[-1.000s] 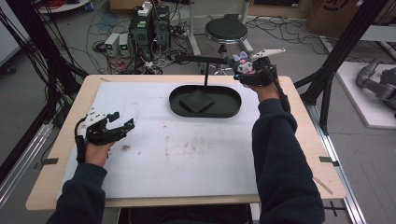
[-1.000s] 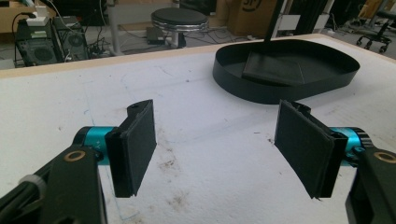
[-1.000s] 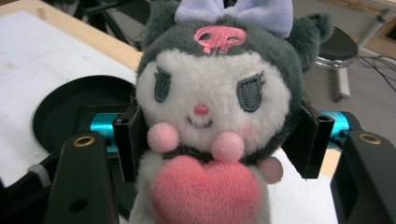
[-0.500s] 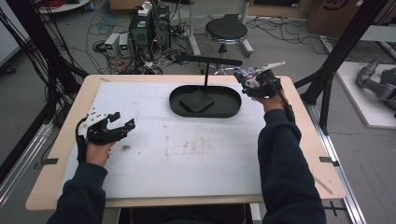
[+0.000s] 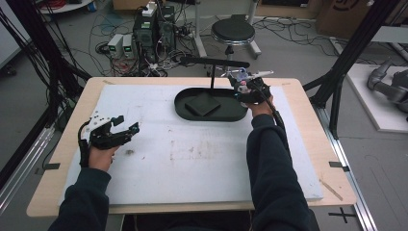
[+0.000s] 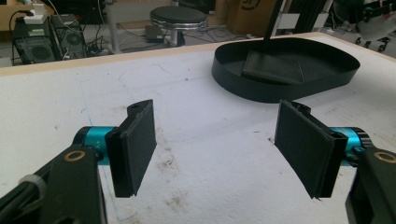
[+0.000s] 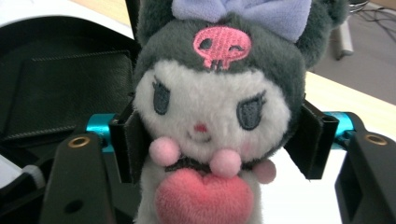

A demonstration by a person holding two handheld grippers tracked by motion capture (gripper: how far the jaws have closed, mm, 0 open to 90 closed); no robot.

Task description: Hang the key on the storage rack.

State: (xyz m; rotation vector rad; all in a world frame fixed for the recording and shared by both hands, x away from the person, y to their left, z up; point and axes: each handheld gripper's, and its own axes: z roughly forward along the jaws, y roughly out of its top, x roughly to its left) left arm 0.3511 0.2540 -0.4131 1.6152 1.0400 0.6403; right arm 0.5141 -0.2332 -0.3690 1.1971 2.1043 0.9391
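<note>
Even, soft indoor light, faint shadows; the high view is grainy, the plush toy (image 7: pixel 215 112) slightly soft close-up.

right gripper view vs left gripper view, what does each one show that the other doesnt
Right gripper view alone: a plush toy with a grey hood, lilac bow, pink skull badge and pink heart, held between the right gripper jaws, whose pads press its sides.

Left gripper view alone: the left gripper wide open with nothing between its jaws, the stained white table cover, and a round stool beyond the table.

Both: the black oval tray with a dark square pad inside.
</note>
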